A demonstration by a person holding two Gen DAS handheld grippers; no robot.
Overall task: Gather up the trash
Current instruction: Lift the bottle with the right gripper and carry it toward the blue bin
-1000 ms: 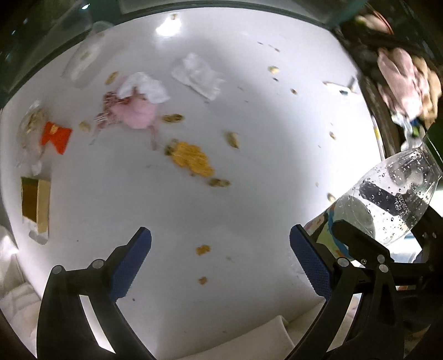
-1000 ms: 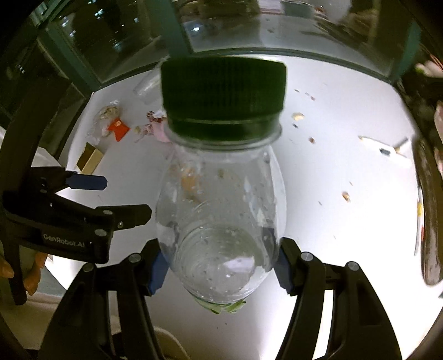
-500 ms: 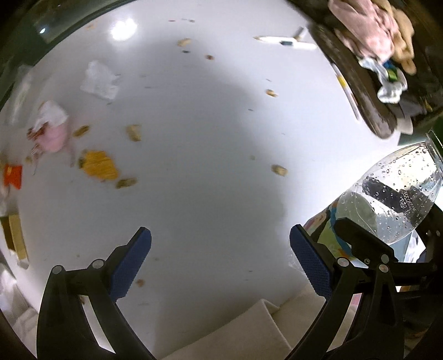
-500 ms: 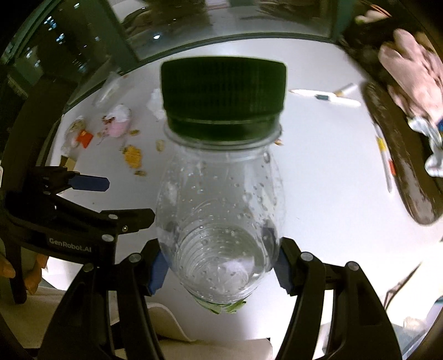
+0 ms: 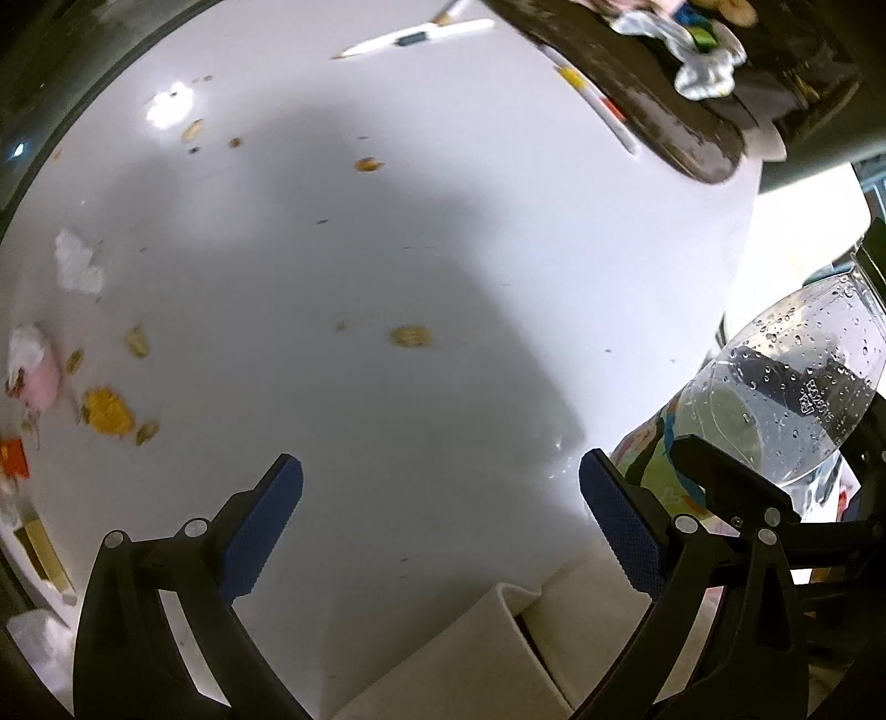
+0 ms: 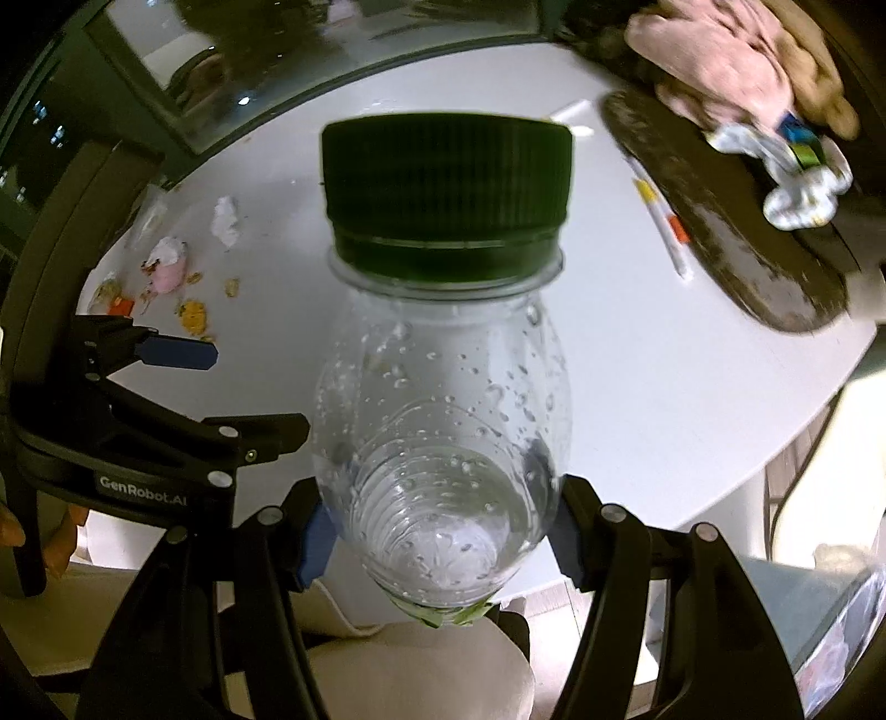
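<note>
My right gripper (image 6: 440,534) is shut on a clear plastic bottle (image 6: 443,421) with a dark green cap (image 6: 446,188), held above the near edge of the white table (image 6: 664,376). The bottle also shows at the right of the left wrist view (image 5: 775,399), with a colourful label. My left gripper (image 5: 440,515) is open and empty above the table's near edge; it shows in the right wrist view (image 6: 166,387). Trash lies at the far left: a pink wad (image 5: 39,376), orange scraps (image 5: 108,410), a white tissue (image 5: 77,266), an orange wrapper (image 5: 14,457).
A dark oval tray (image 5: 637,83) with cloths and wrappers sits at the table's right. Pens (image 5: 410,39) lie beside it. Crumbs (image 5: 410,335) dot the middle. A beige chair cushion (image 5: 498,653) is below the near edge. A window runs behind the table.
Both grippers have swung right: the trash pile has slid to the left edge of both views and the tray has come in. The bottle stays gripped; the left gripper stays open.
</note>
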